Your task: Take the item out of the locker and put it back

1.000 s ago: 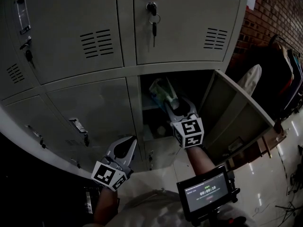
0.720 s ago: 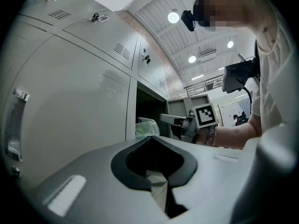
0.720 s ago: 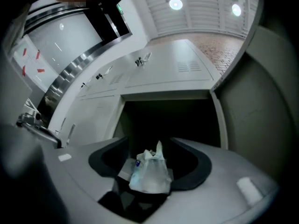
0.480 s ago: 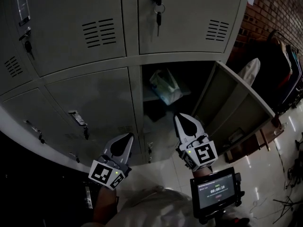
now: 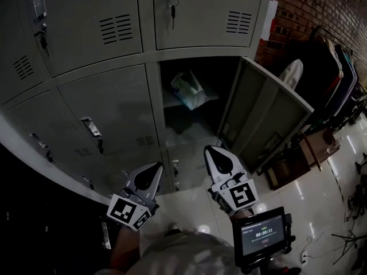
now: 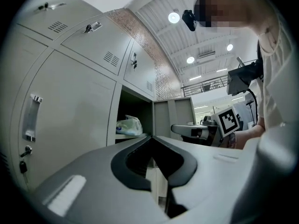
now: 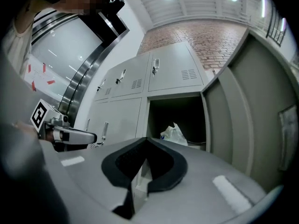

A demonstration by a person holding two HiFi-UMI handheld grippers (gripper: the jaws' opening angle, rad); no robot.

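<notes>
A pale plastic bag (image 5: 188, 89) lies on the shelf inside the open locker compartment (image 5: 172, 132); it also shows in the left gripper view (image 6: 128, 125) and the right gripper view (image 7: 174, 134). The locker door (image 5: 261, 116) stands swung out to the right. My right gripper (image 5: 213, 151) is outside and below the opening, jaws shut with nothing between them (image 7: 145, 141). My left gripper (image 5: 156, 168) hangs lower left in front of the closed lockers, its jaws together and empty (image 6: 152, 139).
Closed grey lockers (image 5: 109, 110) fill the left and top; a key (image 5: 171, 7) hangs in the upper door. A small screen (image 5: 262, 236) sits by my right arm. Clothes on a rack (image 5: 335, 79) and a wooden piece (image 5: 298, 159) stand on the glossy floor at right.
My right gripper has come back out of the locker and down, leaving the bag on the shelf, and its jaws have shut. The left gripper has barely moved.
</notes>
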